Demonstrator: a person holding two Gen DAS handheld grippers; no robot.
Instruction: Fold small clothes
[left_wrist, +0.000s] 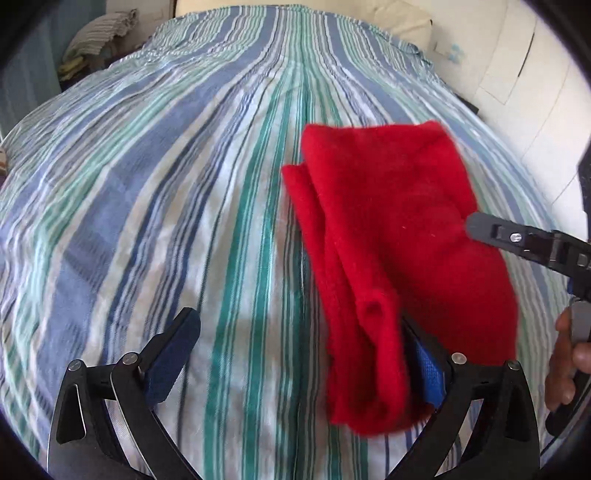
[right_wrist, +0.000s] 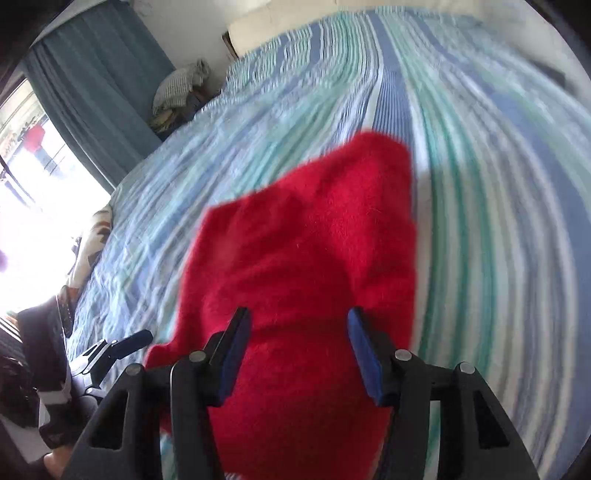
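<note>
A red fleece cloth lies folded on the striped bedsheet. In the left wrist view my left gripper stands wide open, and the cloth's near edge drapes over its right finger; the left finger hangs over bare sheet. My right gripper reaches in from the right above the cloth, held by a hand. In the right wrist view the right gripper hovers open over the red cloth, blue pads uncovered. The left gripper shows at lower left.
A pile of folded clothes sits beyond the bed's far left corner, by a blue curtain and a bright window. A cream pillow lies at the head. A white wall runs along the right side.
</note>
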